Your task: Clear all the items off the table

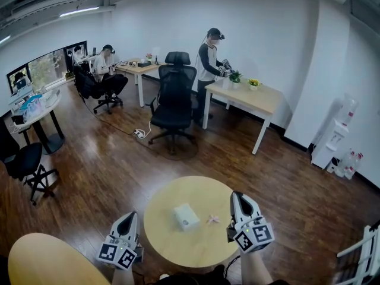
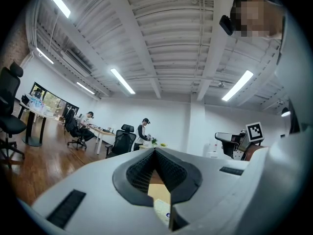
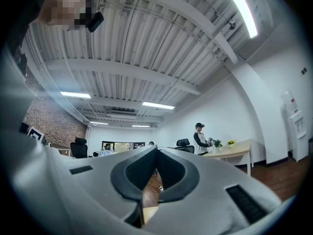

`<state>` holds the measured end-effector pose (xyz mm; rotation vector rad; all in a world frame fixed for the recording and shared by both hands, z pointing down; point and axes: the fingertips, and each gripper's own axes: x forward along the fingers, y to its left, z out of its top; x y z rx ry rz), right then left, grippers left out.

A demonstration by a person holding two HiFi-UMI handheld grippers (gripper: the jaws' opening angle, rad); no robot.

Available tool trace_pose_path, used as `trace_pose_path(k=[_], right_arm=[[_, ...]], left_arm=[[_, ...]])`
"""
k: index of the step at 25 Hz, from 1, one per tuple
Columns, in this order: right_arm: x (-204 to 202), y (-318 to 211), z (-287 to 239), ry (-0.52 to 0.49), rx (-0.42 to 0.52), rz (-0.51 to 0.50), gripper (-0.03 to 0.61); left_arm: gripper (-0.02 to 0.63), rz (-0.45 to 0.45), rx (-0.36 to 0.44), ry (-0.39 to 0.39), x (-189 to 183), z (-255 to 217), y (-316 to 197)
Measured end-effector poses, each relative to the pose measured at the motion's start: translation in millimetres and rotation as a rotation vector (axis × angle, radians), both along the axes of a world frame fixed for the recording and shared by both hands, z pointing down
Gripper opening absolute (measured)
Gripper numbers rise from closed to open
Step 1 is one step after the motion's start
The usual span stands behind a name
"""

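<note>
1. A white box [image 1: 186, 217] sits near the middle of the round table [image 1: 178, 249], turned at a slant.
2. Just to the right of it, apart from it, lies a small pink star-shaped thing [image 1: 212, 219]; from here I can't make out what it is.
3. The right gripper [image 1: 237, 196] is at the table's right edge, tip pointing away from the person. Its fingers are pressed together with nothing between them.
4. The left gripper [image 1: 127, 216] is just off the table's left edge, well apart from the box. Its fingers are also together at the tips and pinch nothing.
5. A second round tabletop [image 1: 41, 260] shows at the lower left corner.
6. Farther out on the wood floor stands a black office chair [image 1: 174, 97].
7. Behind it is a long desk [image 1: 249, 100] with two small plants, and a person [image 1: 209, 64] stands at its end.
8. Another person [image 1: 107, 70] sits at a desk on the far left.
9. A water dispenser [image 1: 338, 138] stands by the right wall.
</note>
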<state>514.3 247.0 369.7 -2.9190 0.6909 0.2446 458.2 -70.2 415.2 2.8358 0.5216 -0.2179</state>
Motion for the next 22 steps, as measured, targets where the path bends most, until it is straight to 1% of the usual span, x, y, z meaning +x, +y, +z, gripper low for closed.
trace_pose_path(k=[9, 14, 22], right_arm=[[-1.3, 3.9, 2.3, -0.012, -0.007, 0.017, 0.002], [-3.6, 7.2, -0.6, -0.017, -0.008, 0.025, 0.002], [-2.1, 12.0, 2.5, -0.027, -0.016, 0.035, 0.002]], left_arm=[[-0.009, 0.005, 0.006, -0.003, 2.7, 1.4, -0.8], [-0.009, -0.002, -0.007, -0.020, 3.8, 1.2, -3.8], [-0.009, -0.001, -0.012, -0.021, 4.5, 4.3, -4.7]])
